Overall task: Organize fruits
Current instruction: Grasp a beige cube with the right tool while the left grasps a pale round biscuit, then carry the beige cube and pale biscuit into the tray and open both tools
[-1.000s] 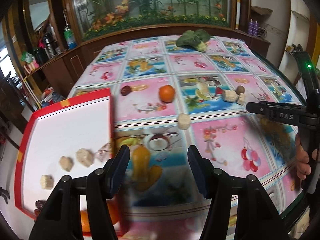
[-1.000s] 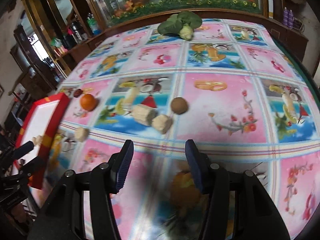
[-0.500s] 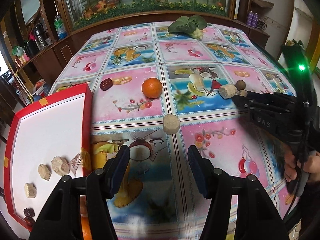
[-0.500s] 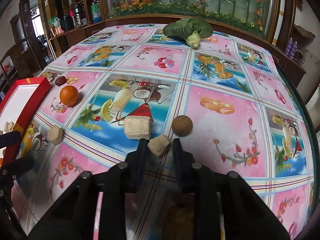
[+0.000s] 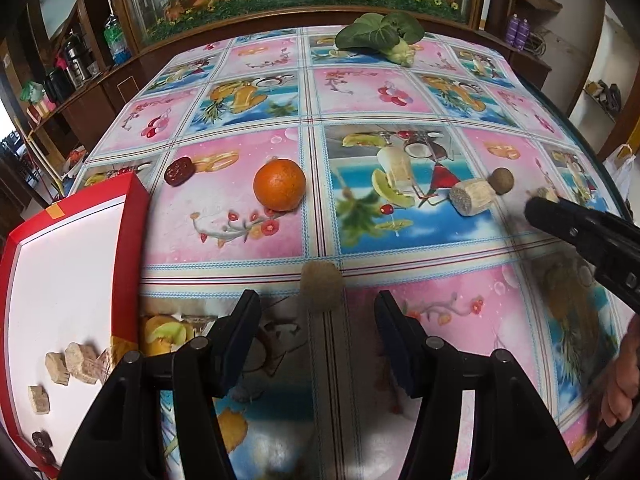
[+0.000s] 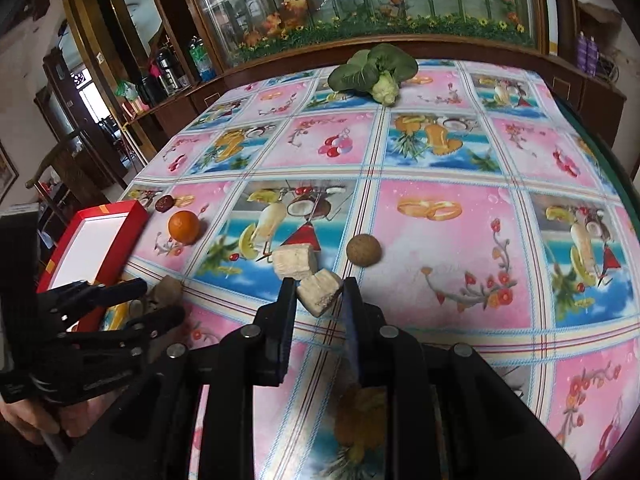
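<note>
Right claw (image 6: pixel 319 294): closing narrowly on a pale chunk (image 6: pixel 320 293) of cut fruit, both fingers pressing its sides; whether the chunk is clear of the surface cannot be told.
Left claw (image 5: pixel 316 312): standing wide and holding nothing, with a blurred tan piece (image 5: pixel 321 286) lying just ahead of the gap between its fingers.
Near the right claw: a second pale block (image 6: pixel 295 261) is sitting just beyond the held chunk, perhaps touching it, and a round brown fruit (image 6: pixel 363 250) is lying near to the right.
Farther out: an orange (image 5: pixel 279 185) and a dark date (image 5: pixel 179 171) are resting on the patterned surface (image 5: pixel 400 92); leafy greens (image 5: pixel 378 34) are lying at the far edge.
Box: a red box (image 5: pixel 134 216) with a white floor is sitting at the left, already carrying several pale chunks (image 5: pixel 72 362).
Doing it well: lifting the held chunk straight up, so the neighbouring block is not dragged, then carrying it over the red wall before releasing; the left claw probably needs to advance so the tan piece is sitting fully between its fingers before closing.
</note>
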